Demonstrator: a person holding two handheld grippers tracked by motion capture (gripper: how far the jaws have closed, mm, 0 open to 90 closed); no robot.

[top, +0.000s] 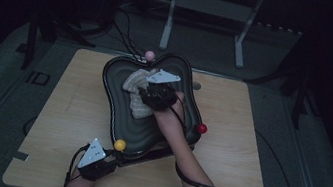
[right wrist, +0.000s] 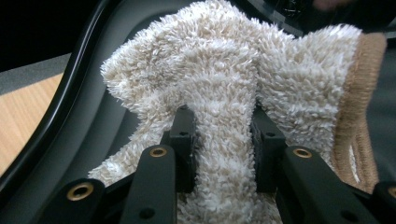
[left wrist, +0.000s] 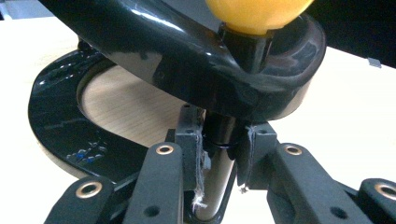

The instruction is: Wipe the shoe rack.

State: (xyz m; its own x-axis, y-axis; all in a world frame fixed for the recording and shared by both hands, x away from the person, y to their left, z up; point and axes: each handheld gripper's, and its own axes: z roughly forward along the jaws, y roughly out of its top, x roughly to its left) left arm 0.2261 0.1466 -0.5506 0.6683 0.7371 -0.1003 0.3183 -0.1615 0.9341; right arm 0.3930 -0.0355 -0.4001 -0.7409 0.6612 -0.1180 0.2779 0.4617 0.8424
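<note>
A glossy black tray [top: 118, 96] with a wavy, lobed rim sits raised on a pale wooden tabletop [top: 240, 156], round knobs at its corners. In it lies a fluffy cream sock [right wrist: 219, 79] with a ribbed tan cuff. The right gripper [right wrist: 219, 154] has its jaws pinched on a fold of the sock's pile. The left gripper [left wrist: 223, 154] clamps the tray's slim post under the yellow knob [left wrist: 257, 14].
</note>
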